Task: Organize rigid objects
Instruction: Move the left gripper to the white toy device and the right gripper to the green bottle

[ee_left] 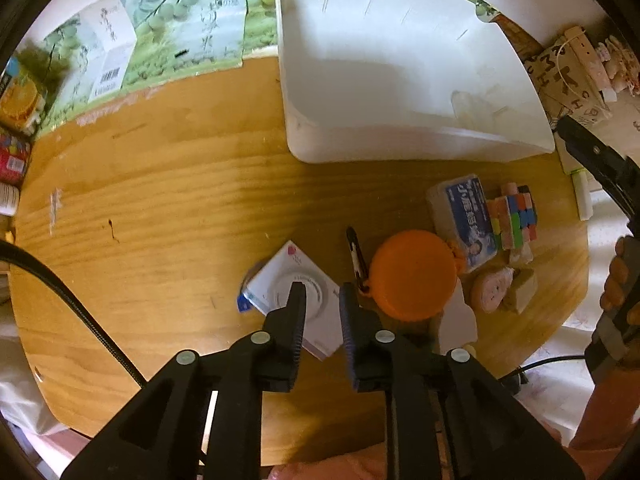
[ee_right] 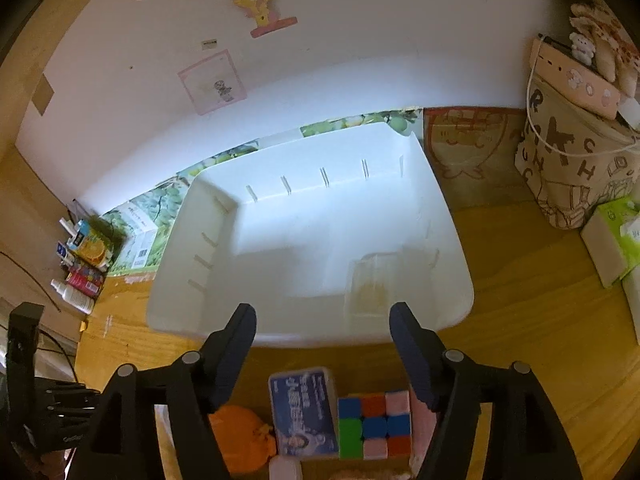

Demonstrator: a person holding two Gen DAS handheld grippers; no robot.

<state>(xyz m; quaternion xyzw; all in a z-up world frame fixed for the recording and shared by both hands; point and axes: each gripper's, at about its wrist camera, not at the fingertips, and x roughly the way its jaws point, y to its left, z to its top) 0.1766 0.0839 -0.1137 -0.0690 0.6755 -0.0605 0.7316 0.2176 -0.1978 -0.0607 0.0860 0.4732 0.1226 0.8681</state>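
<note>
A large white bin (ee_left: 400, 80) stands at the back of the wooden table; it also fills the middle of the right wrist view (ee_right: 312, 240) and holds a clear small container (ee_right: 372, 284). In front lie a white square box (ee_left: 292, 300), a black pen (ee_left: 357, 258), an orange round case (ee_left: 414, 276), a blue-labelled box (ee_left: 466, 220) and a colourful cube (ee_left: 514, 216). My left gripper (ee_left: 322, 304) hovers open over the white square box, empty. My right gripper (ee_right: 322, 328) is open wide and empty above the blue-labelled box (ee_right: 304, 412) and cube (ee_right: 374, 424).
A pink round item (ee_left: 490, 290) and a beige block (ee_left: 522, 290) lie by the table's right edge. Green printed cartons (ee_left: 160, 40) line the back left. A patterned bag (ee_right: 576, 168) and tissue box (ee_right: 616, 240) stand at the right. Bottles and packets (ee_right: 80, 272) crowd the left.
</note>
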